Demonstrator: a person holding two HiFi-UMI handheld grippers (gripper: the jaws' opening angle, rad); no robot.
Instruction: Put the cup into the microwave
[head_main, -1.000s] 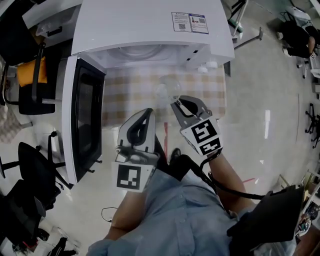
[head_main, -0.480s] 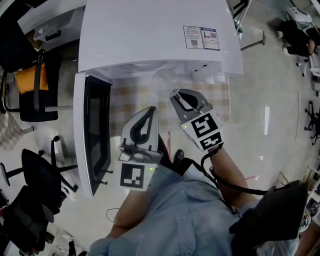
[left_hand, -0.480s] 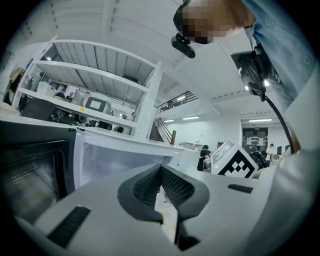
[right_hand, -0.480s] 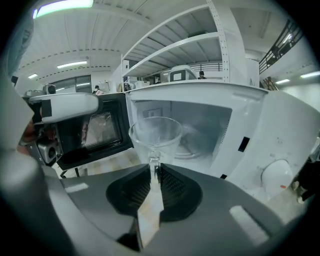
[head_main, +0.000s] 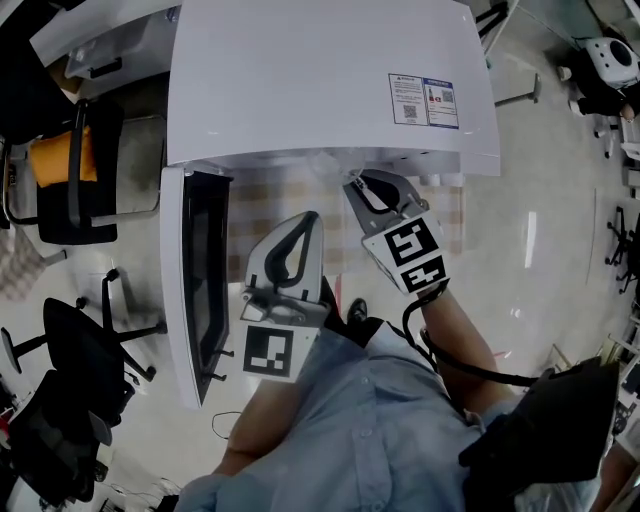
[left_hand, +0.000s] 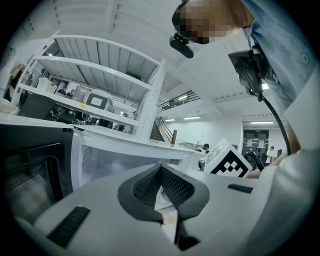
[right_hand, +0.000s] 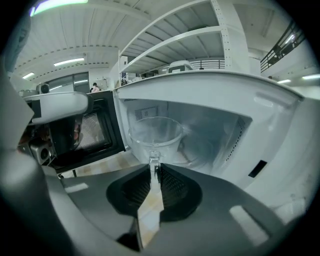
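**Head view.** The microwave (head_main: 320, 80) stands on a checked surface (head_main: 262, 205) with its door (head_main: 195, 290) swung open at the left. The right tongs (head_main: 353, 184) reach to the front edge of the cavity. The cup (head_main: 327, 167) is a faint clear shape at their tip, half under the microwave's top edge, so its seat cannot be judged here. The left tongs (head_main: 309, 216) hang level beside the door with their tips together and nothing in them.

**Left gripper view.** The left tongs (left_hand: 161, 169) are closed and empty, and the pads meet at the tip. The open cavity (left_hand: 120, 157) lies ahead. The cup is not in sight.

**Right gripper view.** The right tongs (right_hand: 154, 167) are narrow, pinched on the cup's handle (right_hand: 154, 161). The cup (right_hand: 156, 136) is carried at the mouth of the cavity (right_hand: 210, 135), with the turntable (right_hand: 197, 152) beyond and below it.

**Orientation.** The cup is upright with its long axis vertical and its rim up. The handle points back toward the tongs.

**Progress (judged).** Door open, cup grasped and brought to the opening: done. Left to do: carry it further in, set it on the turntable, release.
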